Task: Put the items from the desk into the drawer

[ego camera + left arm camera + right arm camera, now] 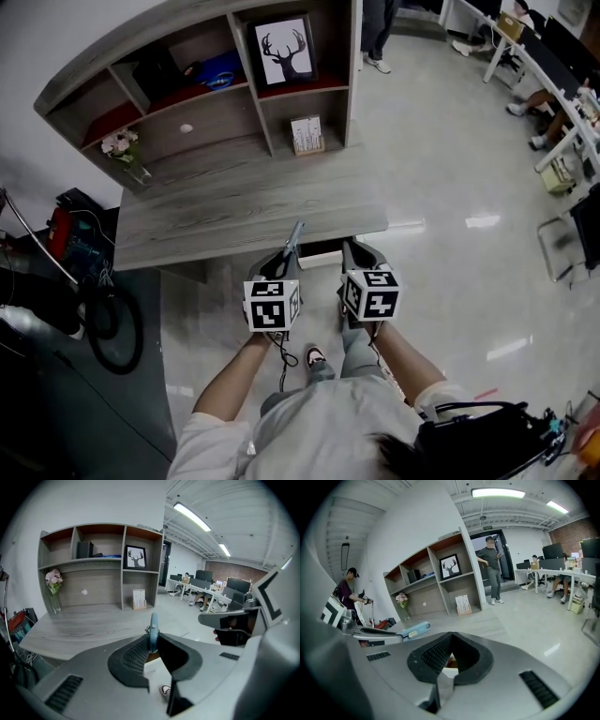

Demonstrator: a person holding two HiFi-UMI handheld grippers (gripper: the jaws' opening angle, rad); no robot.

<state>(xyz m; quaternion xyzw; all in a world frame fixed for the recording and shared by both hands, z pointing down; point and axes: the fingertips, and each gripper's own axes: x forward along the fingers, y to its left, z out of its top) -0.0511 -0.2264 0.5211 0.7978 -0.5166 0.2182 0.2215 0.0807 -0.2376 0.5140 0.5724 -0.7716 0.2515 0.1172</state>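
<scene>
Right gripper view alone — blue tool (412, 630) broadside.

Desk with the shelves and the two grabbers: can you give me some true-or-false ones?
1. The left gripper clamps a slim light blue tool. True.
2. The right gripper holds a flower. False: its jaws are together with nothing between them.
3. The deer picture stands in a shelf compartment. True.
4. The flowers lie on the floor. False: they stand in a vase on the desk.
</scene>
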